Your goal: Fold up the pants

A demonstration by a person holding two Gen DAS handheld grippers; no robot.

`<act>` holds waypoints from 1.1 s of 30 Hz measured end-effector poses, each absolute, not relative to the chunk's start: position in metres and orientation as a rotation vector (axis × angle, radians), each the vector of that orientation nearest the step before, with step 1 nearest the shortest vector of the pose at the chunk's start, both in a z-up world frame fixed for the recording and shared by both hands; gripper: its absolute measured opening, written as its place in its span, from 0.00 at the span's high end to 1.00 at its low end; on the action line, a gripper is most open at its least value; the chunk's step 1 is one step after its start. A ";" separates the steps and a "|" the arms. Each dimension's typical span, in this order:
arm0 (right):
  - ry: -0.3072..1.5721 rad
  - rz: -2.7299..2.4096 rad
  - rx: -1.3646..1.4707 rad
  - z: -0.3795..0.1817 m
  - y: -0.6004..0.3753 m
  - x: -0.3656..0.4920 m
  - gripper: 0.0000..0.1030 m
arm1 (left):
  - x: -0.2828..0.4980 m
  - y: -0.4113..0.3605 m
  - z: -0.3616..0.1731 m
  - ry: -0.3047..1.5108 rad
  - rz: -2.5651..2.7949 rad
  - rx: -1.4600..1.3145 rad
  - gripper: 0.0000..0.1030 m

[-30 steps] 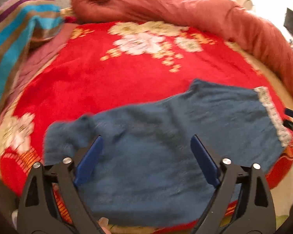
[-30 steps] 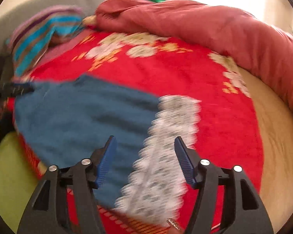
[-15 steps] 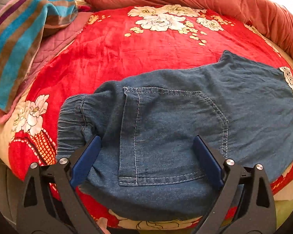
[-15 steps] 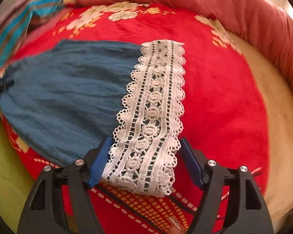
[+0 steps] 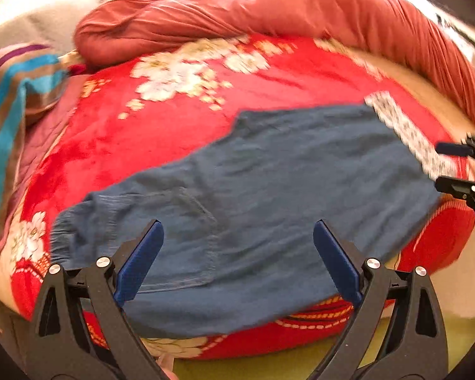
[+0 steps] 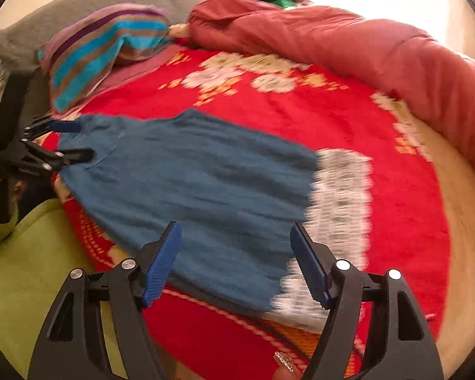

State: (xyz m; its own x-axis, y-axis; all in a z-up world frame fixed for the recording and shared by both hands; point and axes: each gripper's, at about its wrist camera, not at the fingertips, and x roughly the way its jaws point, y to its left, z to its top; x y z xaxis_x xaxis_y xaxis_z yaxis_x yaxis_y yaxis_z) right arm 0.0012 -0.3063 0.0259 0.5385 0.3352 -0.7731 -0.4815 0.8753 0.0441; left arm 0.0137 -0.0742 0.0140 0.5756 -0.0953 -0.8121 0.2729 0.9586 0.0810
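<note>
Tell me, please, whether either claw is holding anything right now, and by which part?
Nothing is held. Both the left claw and the right claw are open above the denim pants, which lie flat on the red floral blanket.

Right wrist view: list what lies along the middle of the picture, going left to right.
Left tool at the pants' edge → blue denim pants → white lace cuff → red floral blanket → rust-red quilt at the far right.
</note>
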 end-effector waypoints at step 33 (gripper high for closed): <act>0.803 0.361 -0.082 0.044 -0.356 -0.011 0.15 | 0.000 -0.079 0.023 0.890 -0.199 0.186 0.09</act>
State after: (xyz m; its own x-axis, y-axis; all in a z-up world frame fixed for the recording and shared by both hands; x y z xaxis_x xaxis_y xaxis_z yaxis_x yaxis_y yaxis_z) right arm -0.0110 -0.3565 0.0440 0.6371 0.2852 -0.7160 -0.3469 0.9357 0.0640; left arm -0.0003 -0.0788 0.0227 0.6131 -0.0948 -0.7843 0.2490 0.9654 0.0779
